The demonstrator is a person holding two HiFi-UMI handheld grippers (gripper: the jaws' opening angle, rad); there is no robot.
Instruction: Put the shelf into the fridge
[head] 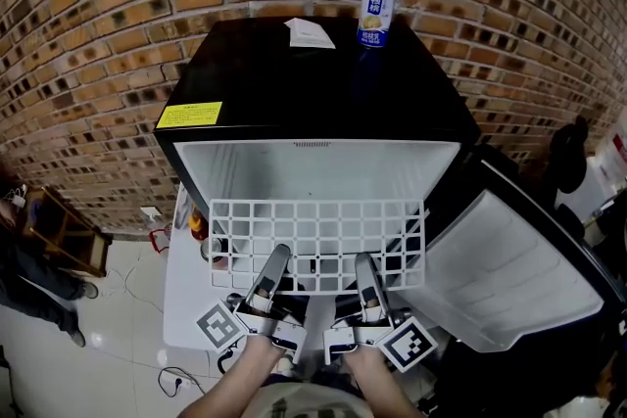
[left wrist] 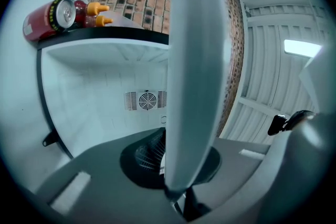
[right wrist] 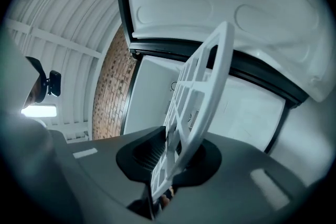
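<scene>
Clamped on the near edge of the shelf (head: 318,230) were both claws: the left gripper (head: 277,258) and the right gripper (head: 364,261) were each seen closed with a bar of the white grid pinched between the pads, one either side of the middle. The shelf was held roughly level in front of the open mouth of the fridge (head: 294,83), with its far edge at the threshold and not yet inside.

The shelf was judged to be light and stiff, a flat open lattice that would not sag but could pivot about the pads, since all its length hung out beyond the two grips. Its smooth bars were thought likely to slip if the hold was loosened. The near-edge bars, taken well apart as they were, were judged the proper place for a hold, leaving the side edges free to meet the walls. No ledges or rails could be made out inside.

The fridge's compartment was seen bare and white, with only a fan vent (left wrist: 147,100) in the back wall. The door (head: 509,279) was swung open to the right, its inner liner empty. A can (head: 377,8) was stood upright on the fridge top, with a paper slip (head: 310,32) just beside it. A red can (left wrist: 50,18) and orange-capped bottles (left wrist: 94,13) were seen outside, past the left wall.
</scene>
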